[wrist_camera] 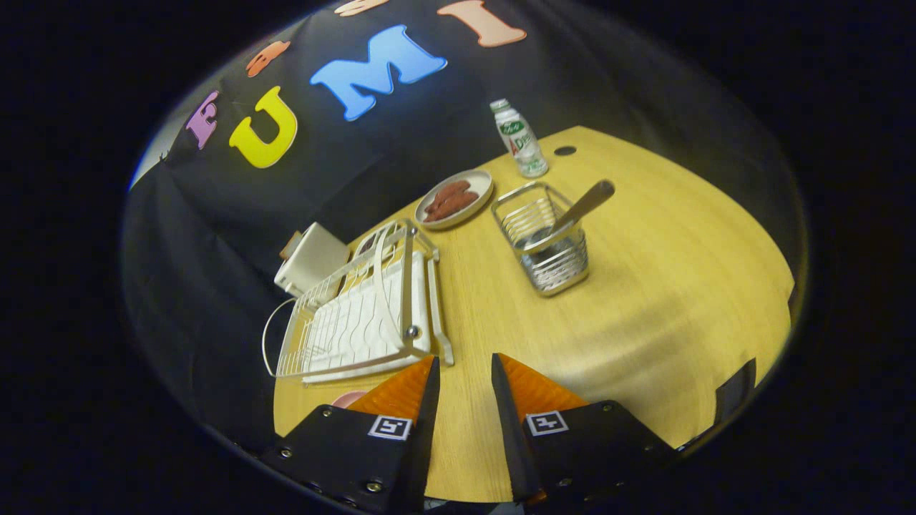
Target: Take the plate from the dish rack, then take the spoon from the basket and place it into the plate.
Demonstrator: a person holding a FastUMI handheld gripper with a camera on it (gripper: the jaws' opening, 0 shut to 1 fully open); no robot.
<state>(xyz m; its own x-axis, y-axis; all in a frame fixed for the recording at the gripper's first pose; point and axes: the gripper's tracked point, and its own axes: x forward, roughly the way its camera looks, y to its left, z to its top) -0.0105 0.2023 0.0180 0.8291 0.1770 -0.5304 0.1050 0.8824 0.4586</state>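
Holding our gripper (464, 372) narrowly parted and empty above the table (644, 300), we face the spoon (572, 214) standing handle-up in the basket (547, 243), easy to pinch.

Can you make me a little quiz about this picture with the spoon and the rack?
1. True or false: the spoon stands in the wire basket.
2. What lies on the small plate beyond the dish rack? A) sausages B) apples C) bread
3. Fill in: the gripper has its fingers ____, with only bare table between them.

Key: 1 true. 2 A, sausages, near the bottle. 3 open.
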